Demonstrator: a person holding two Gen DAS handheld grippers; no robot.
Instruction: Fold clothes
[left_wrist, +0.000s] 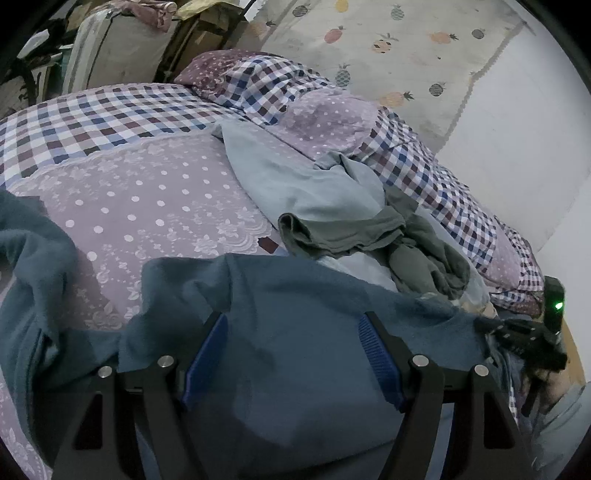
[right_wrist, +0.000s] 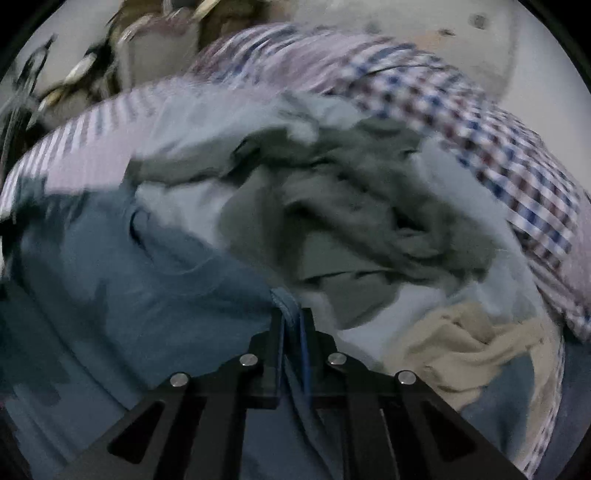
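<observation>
A dark blue garment lies spread over the near part of the bed, with loose folds at the left. My left gripper hovers open just above it, blue pads wide apart with the cloth between them. In the blurred right wrist view, my right gripper is shut on an edge of the same blue garment. The right gripper also shows at the garment's right edge in the left wrist view. Behind lie an olive green garment, a light blue one and a beige one.
The bed carries a mauve dotted cover and a checked quilt with pillows at the far end. A white wall with a pineapple-print cloth runs along the right. Bags and clutter stand beyond the bed at far left.
</observation>
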